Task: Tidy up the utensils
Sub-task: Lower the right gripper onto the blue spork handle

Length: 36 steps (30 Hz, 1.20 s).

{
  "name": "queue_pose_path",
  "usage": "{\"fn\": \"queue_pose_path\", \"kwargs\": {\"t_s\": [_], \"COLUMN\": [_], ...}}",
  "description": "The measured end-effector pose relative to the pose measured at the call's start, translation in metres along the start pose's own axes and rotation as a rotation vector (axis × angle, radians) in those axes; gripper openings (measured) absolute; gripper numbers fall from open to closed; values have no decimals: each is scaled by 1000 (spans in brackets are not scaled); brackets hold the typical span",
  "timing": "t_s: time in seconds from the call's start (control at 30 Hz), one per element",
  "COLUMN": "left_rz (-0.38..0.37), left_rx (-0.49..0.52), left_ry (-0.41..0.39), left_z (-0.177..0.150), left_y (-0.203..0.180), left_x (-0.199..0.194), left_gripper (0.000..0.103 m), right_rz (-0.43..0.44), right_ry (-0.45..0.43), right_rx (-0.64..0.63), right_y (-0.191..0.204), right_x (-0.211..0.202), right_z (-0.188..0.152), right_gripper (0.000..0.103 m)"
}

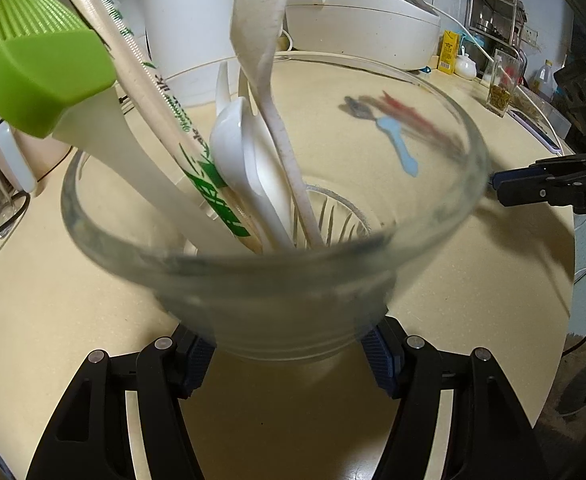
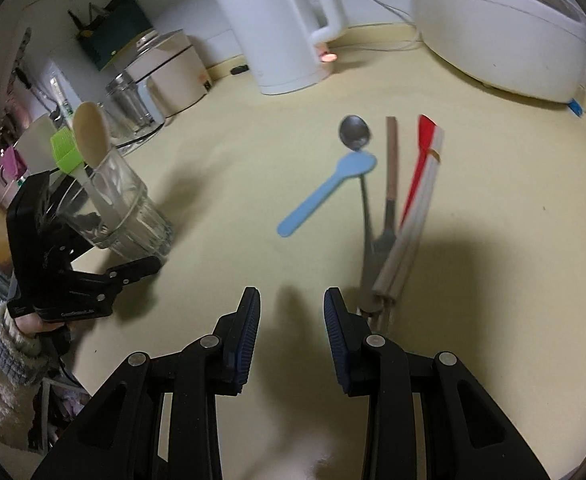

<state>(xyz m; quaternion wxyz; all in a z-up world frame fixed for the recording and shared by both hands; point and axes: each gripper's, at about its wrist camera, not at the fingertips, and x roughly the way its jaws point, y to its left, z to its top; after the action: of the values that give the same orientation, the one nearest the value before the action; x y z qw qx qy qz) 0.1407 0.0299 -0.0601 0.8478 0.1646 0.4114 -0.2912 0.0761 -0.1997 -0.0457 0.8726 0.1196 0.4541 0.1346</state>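
My left gripper is shut on the base of a clear glass standing on the beige counter. In the glass are a green silicone brush, wrapped chopsticks, white spoons and a beige spoon. My right gripper is open and empty above the counter. Ahead of it lie a blue spoon, a metal spoon, a brown-handled fork and a red-and-white chopstick packet. The glass stands to its left.
A white kettle and a white rice cooker stand at the back of the counter. Jars and a small appliance crowd the back left. A fuzzy sleeve holds the left gripper at the counter's left edge.
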Motion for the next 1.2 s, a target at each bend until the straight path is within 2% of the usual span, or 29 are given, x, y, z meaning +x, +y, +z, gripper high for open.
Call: {"fn": "queue_pose_path", "kwargs": {"t_s": [0.17, 0.23, 0.33, 0.5, 0.63, 0.77, 0.87, 0.97, 1.03, 1.2], "left_rz": [1, 0, -1, -1, -7, -7, -12, -14, -14, -18], "left_rx": [0, -1, -1, -2, -6, -6, -9, -11, -11, -14], "left_ry": [1, 1, 1, 1, 2, 2, 2, 3, 3, 4], "left_z": [2, 3, 2, 2, 1, 0, -2, -3, -3, -3], "left_y": [-1, -1, -1, -1, 2, 3, 4, 6, 6, 8], "left_x": [1, 3, 3, 2, 1, 1, 0, 0, 0, 0], "left_gripper": [70, 70, 70, 70, 70, 70, 70, 70, 70, 70], "right_rz": [-36, -79, -92, -202, -223, -302, -329, -306, -267, -183], "right_ry": [11, 9, -6, 42, 31, 11, -3, -7, -16, -18], "right_rx": [9, -7, -15, -9, 0, -56, -131, -177, -231, -361], "right_y": [4, 9, 16, 23, 24, 28, 33, 36, 40, 54], "right_x": [14, 21, 31, 57, 66, 78, 86, 86, 85, 79], "right_z": [8, 18, 32, 49, 59, 68, 71, 69, 64, 46], "right_gripper": [33, 33, 33, 33, 34, 34, 34, 24, 13, 11]}}
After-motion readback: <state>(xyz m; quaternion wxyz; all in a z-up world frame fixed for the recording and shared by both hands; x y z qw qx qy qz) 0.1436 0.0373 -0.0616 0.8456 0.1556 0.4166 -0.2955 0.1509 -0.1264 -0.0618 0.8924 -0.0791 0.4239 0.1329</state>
